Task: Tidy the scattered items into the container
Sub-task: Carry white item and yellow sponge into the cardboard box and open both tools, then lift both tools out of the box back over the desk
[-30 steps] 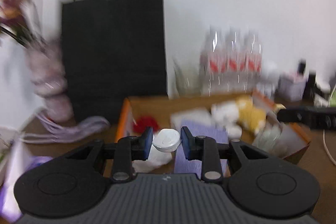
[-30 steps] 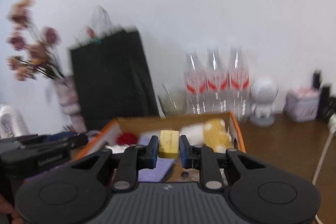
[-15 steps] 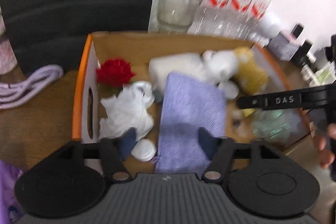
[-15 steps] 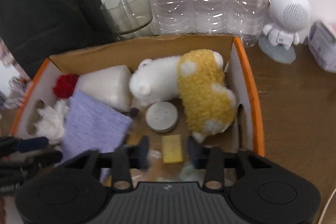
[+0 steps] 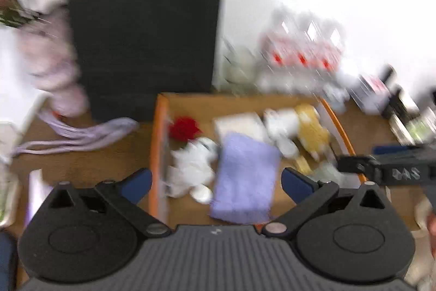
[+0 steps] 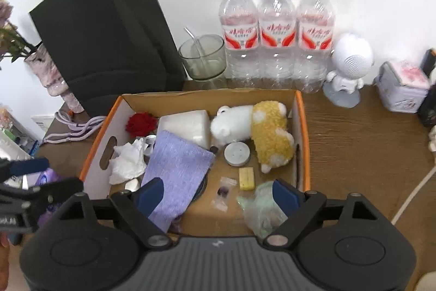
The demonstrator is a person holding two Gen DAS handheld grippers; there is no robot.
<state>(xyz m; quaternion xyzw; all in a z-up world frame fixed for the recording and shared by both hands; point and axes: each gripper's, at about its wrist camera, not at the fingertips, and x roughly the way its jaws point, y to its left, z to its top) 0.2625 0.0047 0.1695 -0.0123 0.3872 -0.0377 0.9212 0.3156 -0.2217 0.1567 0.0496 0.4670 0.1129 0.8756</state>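
Cardboard box (image 6: 304, 127) now holds yellow block (image 6: 247, 178) and white cap (image 5: 202, 194); both grippers (image 6: 218, 191) (image 5: 215, 184) spread empty, deliveries done.

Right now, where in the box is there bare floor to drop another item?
Bare cardboard shows in the box between the purple cloth and the yellow block, broken only by a small clear packet. The back row is crowded: red flower, white roll, plush toy.
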